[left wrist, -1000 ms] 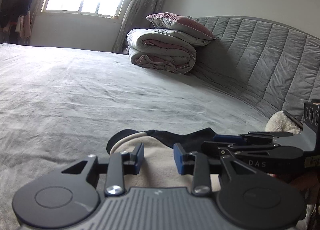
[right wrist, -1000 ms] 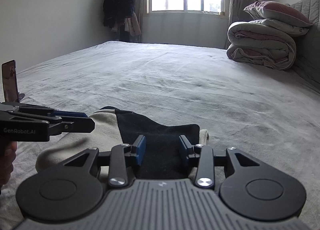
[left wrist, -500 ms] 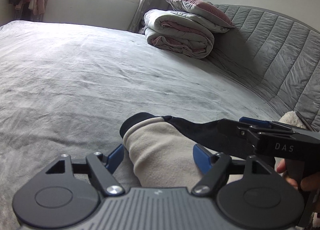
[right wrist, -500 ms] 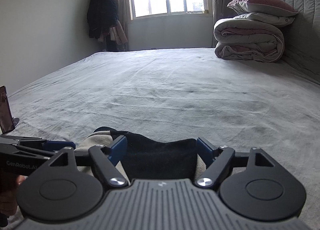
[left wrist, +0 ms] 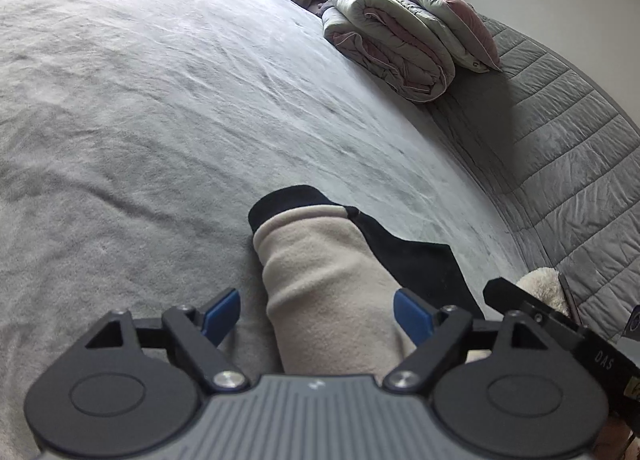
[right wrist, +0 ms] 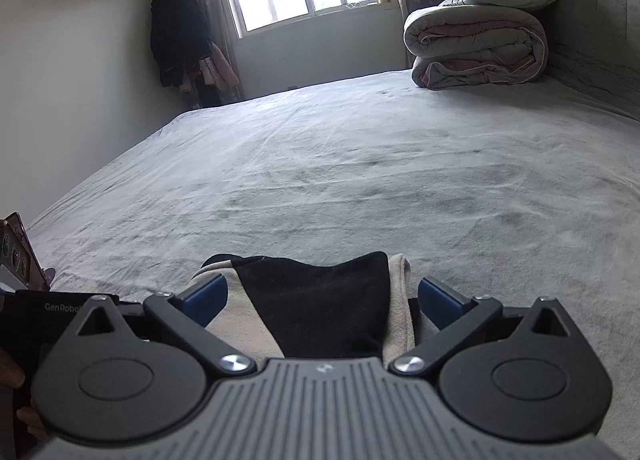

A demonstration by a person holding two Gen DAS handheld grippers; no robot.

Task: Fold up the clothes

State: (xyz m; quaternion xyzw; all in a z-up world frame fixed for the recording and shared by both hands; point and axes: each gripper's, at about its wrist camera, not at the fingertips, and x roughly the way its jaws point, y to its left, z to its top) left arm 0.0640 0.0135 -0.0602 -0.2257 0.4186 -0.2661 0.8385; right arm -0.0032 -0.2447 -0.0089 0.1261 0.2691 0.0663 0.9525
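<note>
A beige and black fleece garment [left wrist: 328, 284] lies folded on the grey bed. In the left wrist view its beige sleeve with a black cuff runs out between my fingers. My left gripper [left wrist: 318, 318] is open, jaws wide on either side of the sleeve. In the right wrist view the garment's black panel [right wrist: 320, 300] with beige edges lies between the fingers of my right gripper [right wrist: 320, 300], which is open and holds nothing. The right gripper also shows in the left wrist view [left wrist: 560, 332], at the right, and the left gripper in the right wrist view [right wrist: 60, 308], at the left.
The grey bedspread [right wrist: 360, 164] stretches ahead. A rolled quilt and pillow [right wrist: 480, 44] sit at the far right by the padded headboard [left wrist: 568, 148]. A white plush thing [left wrist: 540, 288] lies near the headboard. Dark clothes [right wrist: 180, 36] hang in the far corner by the window.
Both grippers went from nearly shut to wide open, letting go of the garment. Both rose and pulled back; the left view now tilts down at the bed.
</note>
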